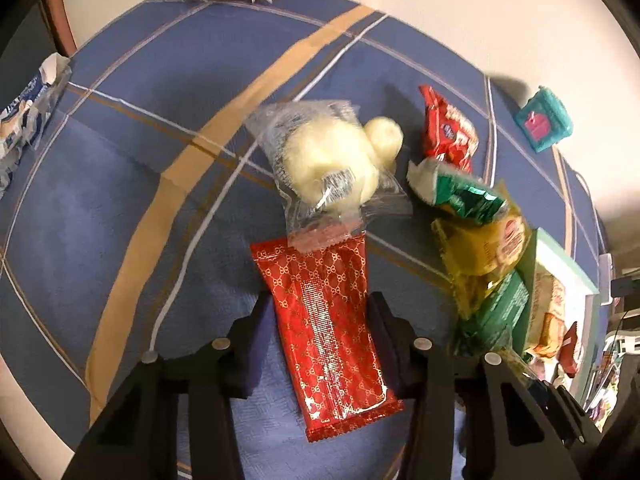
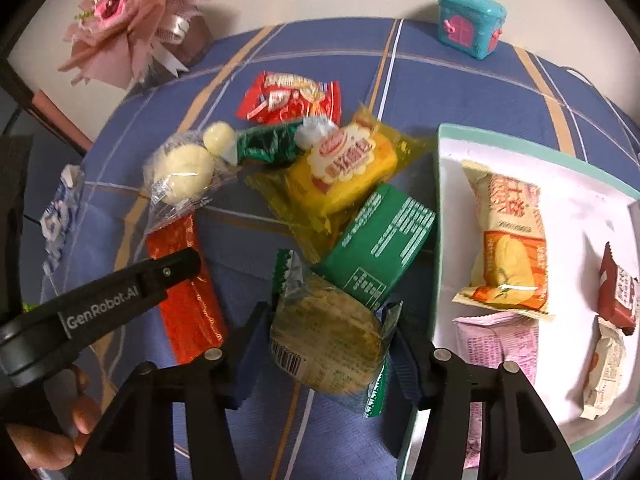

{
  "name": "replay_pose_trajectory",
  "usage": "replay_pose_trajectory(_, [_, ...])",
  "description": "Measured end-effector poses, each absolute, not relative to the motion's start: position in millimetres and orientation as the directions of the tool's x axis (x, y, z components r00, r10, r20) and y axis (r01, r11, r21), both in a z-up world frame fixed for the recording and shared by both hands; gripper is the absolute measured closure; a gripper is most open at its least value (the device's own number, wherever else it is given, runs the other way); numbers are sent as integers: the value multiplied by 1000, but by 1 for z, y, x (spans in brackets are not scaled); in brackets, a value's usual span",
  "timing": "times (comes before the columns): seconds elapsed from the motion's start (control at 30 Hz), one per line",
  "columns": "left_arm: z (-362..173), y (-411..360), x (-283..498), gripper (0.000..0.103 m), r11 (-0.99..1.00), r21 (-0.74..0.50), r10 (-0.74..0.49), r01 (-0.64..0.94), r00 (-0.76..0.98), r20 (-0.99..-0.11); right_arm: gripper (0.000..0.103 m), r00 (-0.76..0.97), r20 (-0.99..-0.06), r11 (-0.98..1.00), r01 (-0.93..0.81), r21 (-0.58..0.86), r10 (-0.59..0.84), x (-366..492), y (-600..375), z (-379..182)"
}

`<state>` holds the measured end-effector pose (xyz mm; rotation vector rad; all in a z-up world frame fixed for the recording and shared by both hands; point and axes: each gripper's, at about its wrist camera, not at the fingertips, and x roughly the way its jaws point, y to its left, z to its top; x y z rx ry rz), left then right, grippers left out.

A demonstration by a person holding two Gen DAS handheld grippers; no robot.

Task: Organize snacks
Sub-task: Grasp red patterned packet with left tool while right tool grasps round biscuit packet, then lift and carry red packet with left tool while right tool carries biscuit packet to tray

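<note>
The left gripper [image 1: 320,308] has its jaws pinching a long red snack bar [image 1: 328,320] with a gold lattice print, one pad on each long edge. The bar's far end lies under the clear wrapper of a pale round pastry [image 1: 320,168]. The right gripper [image 2: 332,320] has its jaws clamped on a round greenish cake in a clear wrapper [image 2: 326,344], held just left of the white tray's [image 2: 444,208] teal rim.

The tray holds an orange-and-cream packet [image 2: 508,240], a pink packet [image 2: 496,344], a dark red one [image 2: 618,296] and a small cream one [image 2: 604,364]; its far half is bare. Between the grippers a loose pile crowds the cloth: a green box [image 2: 380,248], a yellow packet [image 2: 344,168], a green foil sweet [image 2: 268,144] and a red bag [image 2: 292,98].

The worktop wears a blue checked cloth [image 1: 120,200], open on its left side. A teal toy case [image 2: 470,24] and a pink bouquet [image 2: 120,20] stand at the far edge against a cream wall
</note>
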<state>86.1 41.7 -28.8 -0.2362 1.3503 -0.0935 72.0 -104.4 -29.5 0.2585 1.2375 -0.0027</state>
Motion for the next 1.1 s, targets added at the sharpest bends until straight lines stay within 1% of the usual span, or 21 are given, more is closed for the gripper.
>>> replay_pose_trajectory(0.17, [-5, 47, 83, 55, 970, -233, -204, -73, 277, -939, 43, 376, -915, 963, 157, 219, 147, 68, -114, -10])
replay_pose_trajectory(0.23, [-1, 49, 82, 57, 968, -240, -208, -75, 296, -932, 43, 390, -908, 959, 165, 231, 152, 67, -119, -4])
replay_pose_trajectory(0.27, [4, 48, 81, 64, 967, -243, -210, -73, 308, -928, 43, 395, -906, 957, 171, 233, 150, 66, -122, -1])
replay_pose_trajectory(0.3, [7, 47, 81, 76, 968, -240, -206, -71, 318, -925, 43, 399, -905, 957, 175, 233, 148, 65, -123, 1])
replay_pose_trajectory(0.33, [10, 46, 84, 94, 969, -236, -203, -67, 323, -924, 43, 403, -904, 956, 180, 233, 145, 64, -127, 3])
replay_pose_trajectory(0.4, [11, 43, 84, 94, 966, -251, -219, -55, 330, -918, 43, 406, -902, 952, 191, 238, 144, 61, -134, 6])
replay_pose_trajectory(0.53, [7, 35, 90, 94, 970, -233, -203, -65, 301, -932, 43, 406, -903, 949, 208, 237, 137, 56, -144, 8])
replay_pose_trajectory(0.57, [3, 35, 91, 91, 970, -232, -202, -76, 290, -936, 43, 406, -904, 949, 209, 237, 137, 54, -146, 8])
replay_pose_trajectory(0.63, [-3, 35, 94, 89, 965, -245, -211, -92, 276, -938, 43, 404, -905, 948, 213, 238, 137, 60, -138, 3])
replay_pose_trajectory(0.7, [-5, 34, 95, 78, 966, -238, -204, -101, 268, -942, 43, 398, -906, 946, 216, 241, 140, 59, -138, 0])
replay_pose_trajectory(0.73, [-8, 33, 97, 65, 965, -239, -205, -104, 266, -942, 43, 395, -908, 946, 216, 243, 143, 60, -138, -1])
replay_pose_trajectory(0.77, [-11, 33, 98, 57, 964, -243, -208, -110, 263, -942, 43, 391, -909, 945, 217, 246, 147, 60, -138, -3])
replay_pose_trajectory(0.9, [-24, 25, 105, 53, 966, -235, -204, -106, 243, -948, 43, 382, -912, 942, 222, 250, 152, 61, -139, -8])
replay_pose_trajectory(0.97, [-29, 18, 106, 45, 970, -225, -199, -92, 230, -953, 43, 380, -913, 941, 226, 250, 151, 62, -139, -10])
replay_pose_trajectory(1.1, [-39, 4, 108, 42, 976, -205, -187, -69, 210, -960, 43, 371, -917, 943, 230, 241, 144, 62, -139, -14])
